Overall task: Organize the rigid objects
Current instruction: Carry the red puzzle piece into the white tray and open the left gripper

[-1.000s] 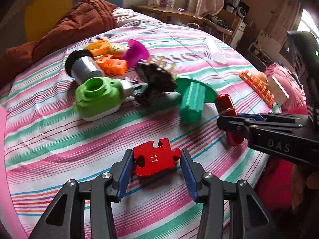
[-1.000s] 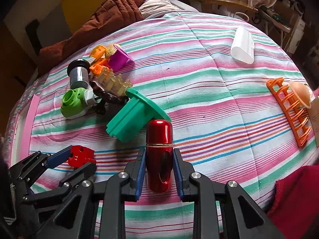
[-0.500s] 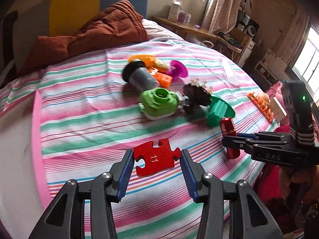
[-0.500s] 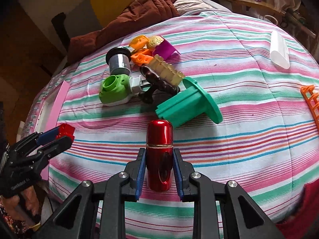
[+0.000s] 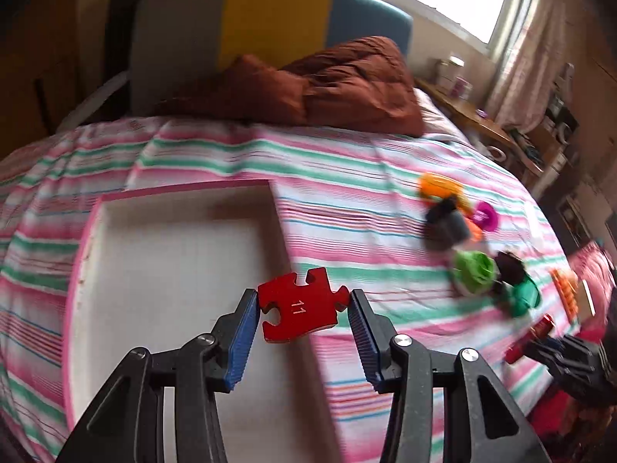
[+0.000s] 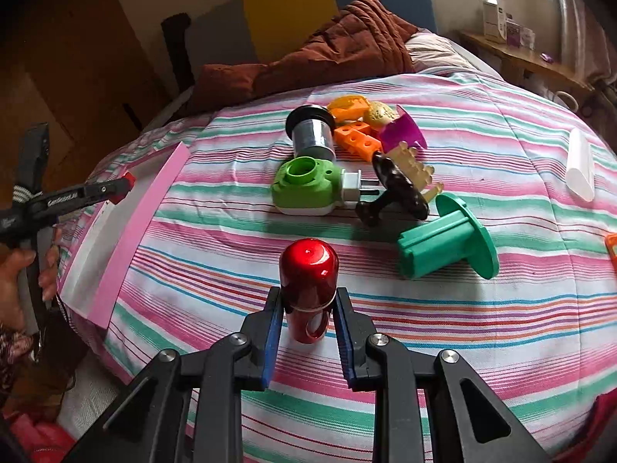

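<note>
Swung away from the pile of toys and over to the pink-rimmed tray (image 5: 83,254) since a second ago, carrying the red puzzle piece (image 5: 299,308) along; toys now pushed off to the right edge of the left wrist view and blurred. Left gripper (image 5: 302,314) clamped on that puzzle piece, blue pads on its two side edges, number 11 facing up, piece hanging above the tray's right rim where white floor meets striped bedspread (image 5: 347,162). Seen from the right wrist view, left gripper (image 6: 125,185) out at the far left above the tray (image 6: 142,223), a hand (image 6: 15,281) wrapped round its handle. Right gripper (image 6: 306,318) closed narrow on the red bottle (image 6: 308,281), pads at its lower body, rounded cap pointing away toward the toys. Beyond the bottle, on the bedspread: green spool (image 6: 447,239) lying on its side, green plug housing (image 6: 304,185) beside a dark brown knob (image 6: 397,189), silver and black can (image 6: 312,131), orange block (image 6: 356,139), purple cup (image 6: 403,135). White container (image 6: 580,166) well apart at the right. Brown quilt (image 6: 339,50) heaped at the head of the bed.
</note>
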Demonstrator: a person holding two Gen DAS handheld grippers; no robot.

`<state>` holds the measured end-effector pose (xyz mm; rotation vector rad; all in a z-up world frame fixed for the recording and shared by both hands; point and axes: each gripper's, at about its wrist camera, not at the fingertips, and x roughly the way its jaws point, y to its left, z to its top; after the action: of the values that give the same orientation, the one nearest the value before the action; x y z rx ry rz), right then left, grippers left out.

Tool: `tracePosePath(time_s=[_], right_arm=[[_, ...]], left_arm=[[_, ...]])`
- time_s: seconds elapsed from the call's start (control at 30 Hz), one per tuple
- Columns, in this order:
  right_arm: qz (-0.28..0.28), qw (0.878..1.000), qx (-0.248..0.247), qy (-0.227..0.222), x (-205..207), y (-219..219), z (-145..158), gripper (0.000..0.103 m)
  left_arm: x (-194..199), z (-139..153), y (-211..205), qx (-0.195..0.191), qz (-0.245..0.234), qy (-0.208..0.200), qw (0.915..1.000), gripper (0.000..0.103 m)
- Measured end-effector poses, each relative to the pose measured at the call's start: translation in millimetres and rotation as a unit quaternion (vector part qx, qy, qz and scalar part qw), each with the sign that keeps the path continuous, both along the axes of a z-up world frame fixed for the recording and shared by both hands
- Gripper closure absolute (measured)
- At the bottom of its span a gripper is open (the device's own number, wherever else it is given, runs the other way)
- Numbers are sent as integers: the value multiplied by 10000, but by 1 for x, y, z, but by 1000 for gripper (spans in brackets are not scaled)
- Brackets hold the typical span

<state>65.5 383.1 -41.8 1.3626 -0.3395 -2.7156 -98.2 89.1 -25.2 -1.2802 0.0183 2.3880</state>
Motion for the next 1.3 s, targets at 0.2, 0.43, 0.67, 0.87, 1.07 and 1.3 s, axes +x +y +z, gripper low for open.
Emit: tracePosePath(time_s=[0.2,0.43,0.67,0.87,1.07,1.3], right_arm=[[-55,9999,-144,-20,-2,-9,-5,77],[-136,9993,-337,-51,-10,-25,-6,77],[-12,9989,-475,17,-18,-48,1,77],[218,9990,-378,52,-23,-72,5,77],[400,9984,-403,47,-31,-90,4,77],[589,9967,-554,72,-50,-110,12,77]], left_arm=[[-49,-24,-51,-166,738,-186,9970,55],[-99,-46,-81,-150,1305,-493,9901,55],[-122,-44,-80,-611,1561,-208,9856,55],[-113,-26,-96,-288,1706,-46,9849,55],[-77,-4,-122,403,1846,38,9820,55],[-29,-25,-115,537,1542,-494,9853,55]])
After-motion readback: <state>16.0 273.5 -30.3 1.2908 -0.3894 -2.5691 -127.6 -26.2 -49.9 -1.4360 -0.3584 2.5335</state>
